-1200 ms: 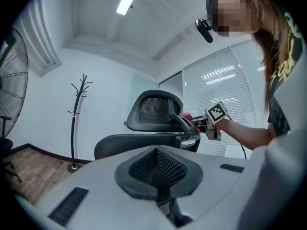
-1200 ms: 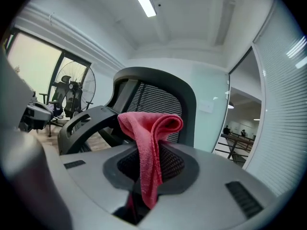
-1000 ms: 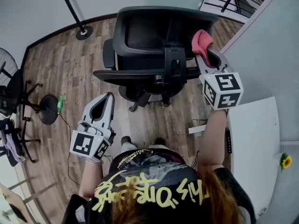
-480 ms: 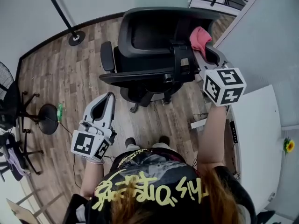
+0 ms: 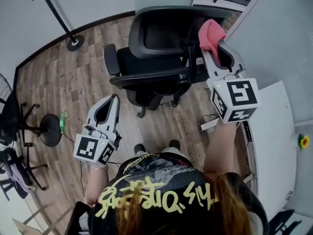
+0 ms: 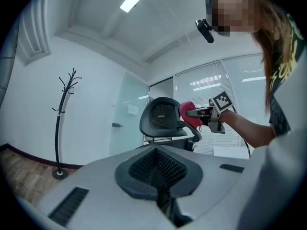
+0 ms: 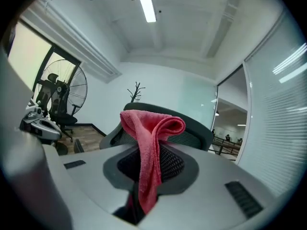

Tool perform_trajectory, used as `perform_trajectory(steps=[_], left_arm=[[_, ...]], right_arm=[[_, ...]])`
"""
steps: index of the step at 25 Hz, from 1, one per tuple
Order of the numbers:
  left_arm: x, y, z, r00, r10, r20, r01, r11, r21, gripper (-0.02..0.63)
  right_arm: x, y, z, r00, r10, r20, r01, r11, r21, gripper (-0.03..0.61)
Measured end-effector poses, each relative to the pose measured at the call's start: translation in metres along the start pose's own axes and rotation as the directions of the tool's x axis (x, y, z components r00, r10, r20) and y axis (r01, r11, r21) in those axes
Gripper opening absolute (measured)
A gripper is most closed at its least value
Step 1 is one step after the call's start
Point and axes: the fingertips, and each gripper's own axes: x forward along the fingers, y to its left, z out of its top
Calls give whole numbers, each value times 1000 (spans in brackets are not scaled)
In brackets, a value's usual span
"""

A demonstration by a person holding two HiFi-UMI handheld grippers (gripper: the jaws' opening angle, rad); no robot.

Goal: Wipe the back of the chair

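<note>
A black office chair (image 5: 164,38) stands ahead of me, its mesh back (image 5: 161,21) facing me. My right gripper (image 5: 213,47) is shut on a red cloth (image 5: 211,32), which it holds against the back's upper right edge. In the right gripper view the cloth (image 7: 151,145) hangs folded from the jaws, with the chair back (image 7: 194,135) just behind it. My left gripper (image 5: 113,102) hangs low on the left, away from the chair, jaws together and holding nothing. In the left gripper view the chair (image 6: 163,119), the cloth (image 6: 188,114) and the right gripper (image 6: 204,113) show ahead.
A coat stand (image 5: 55,16) rises by the wall at the back left. A floor fan (image 5: 11,116) and a round stand base (image 5: 50,129) are at the left. A white desk (image 5: 274,146) runs along the right. Wooden floor (image 5: 88,82) surrounds the chair.
The right gripper and cloth have shifted slightly up along the right edge of the chair back. The view has drifted a little. The left gripper has stayed put.
</note>
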Motion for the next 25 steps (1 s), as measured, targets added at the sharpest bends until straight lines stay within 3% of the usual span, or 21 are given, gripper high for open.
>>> perform_trajectory(steps=[4,7,11,16,22,25], left_arm=[[-7,7,1,1000,-22,-2,22,1000,-1,-9],[-12,14,0,999,-34,-5,34,999,-3,-9],[-20,23,-1,998,-53,-17,53,999,-2,-9],[-29,32,-3,998,-63,-23,63,998,-9,-9],[-33,37,-6,997,-76,-20,76,997,-18,-9],[-34,40,-6,997,-73,-15,73,997,-22,-9]], right_arm=[[-1,32,22,999,27,41,-26,999,-25,63],[12,52,18,999,37,22,-36,998,-42,63],[24,63,8,998,-53,-40,48,991,-126,63],[33,77,6,986,-139,-95,110,959,-262,63],[42,89,7,980,-161,-117,125,956,-267,63],[52,101,-4,977,-140,-163,93,960,-264,63]])
